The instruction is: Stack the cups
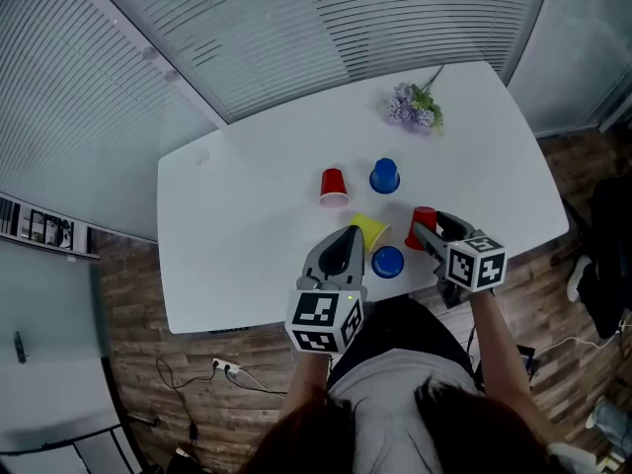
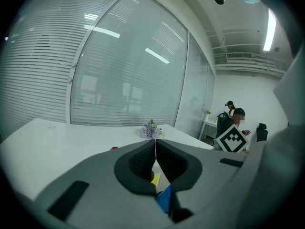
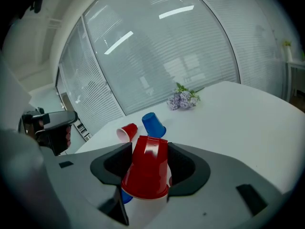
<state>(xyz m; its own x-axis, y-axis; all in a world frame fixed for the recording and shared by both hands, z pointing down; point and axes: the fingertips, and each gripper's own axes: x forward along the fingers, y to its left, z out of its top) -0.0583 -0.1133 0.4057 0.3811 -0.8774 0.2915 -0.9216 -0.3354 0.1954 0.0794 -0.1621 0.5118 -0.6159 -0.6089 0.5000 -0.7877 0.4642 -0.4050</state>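
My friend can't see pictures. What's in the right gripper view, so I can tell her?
The right tool grips an upside-down red cup between its jaws. Behind it on the white table are another red cup lying on its side, a blue cup and a bunch of purple flowers.

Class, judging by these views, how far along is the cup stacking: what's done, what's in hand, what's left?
Done: no stack shows yet. In hand: the right hand-held gripper clamps a red cup; the left hand-held gripper is shut, empty. Left: the tipped red cup, far blue cup, yellow cup and near blue cup are unstacked.
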